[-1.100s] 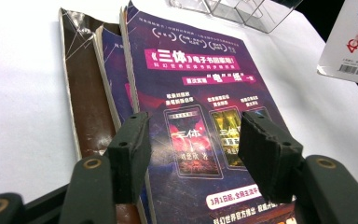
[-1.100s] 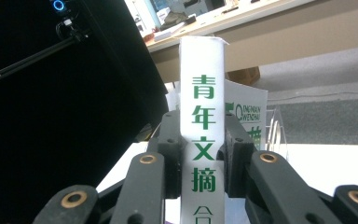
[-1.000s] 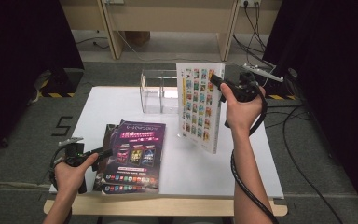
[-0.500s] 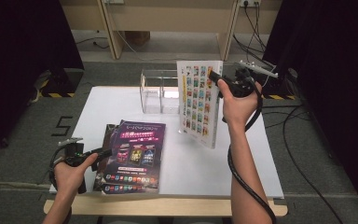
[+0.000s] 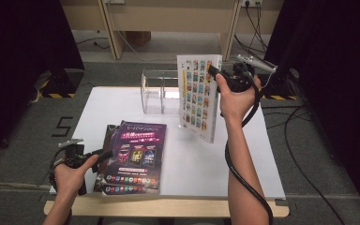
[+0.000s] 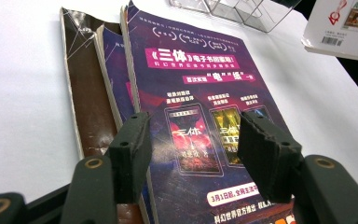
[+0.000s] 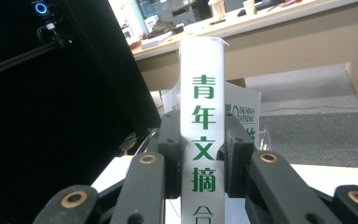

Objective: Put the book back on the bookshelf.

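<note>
White table [image 5: 262,154]: right tool [image 7: 200,154] clamps magazine spine [image 7: 203,116].

A white table on grey carpet, dark curtains either side.

The table [image 5: 122,101] sits mid-frame; black curtains [image 5: 23,51] fill the upper left and right. Pale wooden furniture legs [image 5: 110,33] stand along the top, cables [image 5: 304,140] trail across the floor [image 5: 23,136] at right.
</note>
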A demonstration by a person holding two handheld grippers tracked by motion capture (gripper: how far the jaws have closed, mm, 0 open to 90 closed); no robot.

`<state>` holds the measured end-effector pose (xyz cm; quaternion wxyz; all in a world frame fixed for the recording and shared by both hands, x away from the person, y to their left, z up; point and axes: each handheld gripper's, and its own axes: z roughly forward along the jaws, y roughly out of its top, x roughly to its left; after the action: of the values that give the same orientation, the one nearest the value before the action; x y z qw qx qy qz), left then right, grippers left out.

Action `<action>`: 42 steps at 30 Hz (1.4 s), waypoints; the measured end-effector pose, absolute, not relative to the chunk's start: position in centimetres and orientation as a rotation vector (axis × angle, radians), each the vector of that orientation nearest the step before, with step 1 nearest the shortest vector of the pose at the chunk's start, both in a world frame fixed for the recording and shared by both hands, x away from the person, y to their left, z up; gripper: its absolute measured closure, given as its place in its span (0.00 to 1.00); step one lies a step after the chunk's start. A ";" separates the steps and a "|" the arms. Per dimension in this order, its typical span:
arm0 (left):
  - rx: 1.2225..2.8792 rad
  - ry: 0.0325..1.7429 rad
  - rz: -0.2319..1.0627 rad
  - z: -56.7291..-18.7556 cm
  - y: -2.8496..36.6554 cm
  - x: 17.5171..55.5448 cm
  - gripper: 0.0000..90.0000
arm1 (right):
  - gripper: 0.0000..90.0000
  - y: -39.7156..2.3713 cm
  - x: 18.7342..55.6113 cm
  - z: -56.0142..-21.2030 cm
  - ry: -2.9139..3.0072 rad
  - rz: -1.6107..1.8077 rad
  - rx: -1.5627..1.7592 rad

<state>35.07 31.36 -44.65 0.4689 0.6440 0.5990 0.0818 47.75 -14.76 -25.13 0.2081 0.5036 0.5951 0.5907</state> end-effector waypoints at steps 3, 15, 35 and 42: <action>1.580 1.469 0.199 -44.7 31.4 35.2 0.48 | 0.82 -14.4 47.9 -25.0 1.651 1.627 1.391; 1.583 1.470 0.201 -44.8 31.4 35.2 0.48 | 0.82 -14.2 49.2 -25.3 1.621 1.619 1.412; 1.586 1.478 0.190 -45.1 31.3 35.3 0.49 | 0.82 -14.7 51.1 -25.9 1.570 1.597 1.448; 1.587 1.482 0.190 -45.2 31.4 35.3 0.49 | 0.82 -13.8 51.8 -25.9 1.566 1.558 1.432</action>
<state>35.30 31.41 -45.21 0.4628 0.6453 0.6028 0.0774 51.78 -13.82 -25.93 0.2519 0.5264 0.5757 0.5727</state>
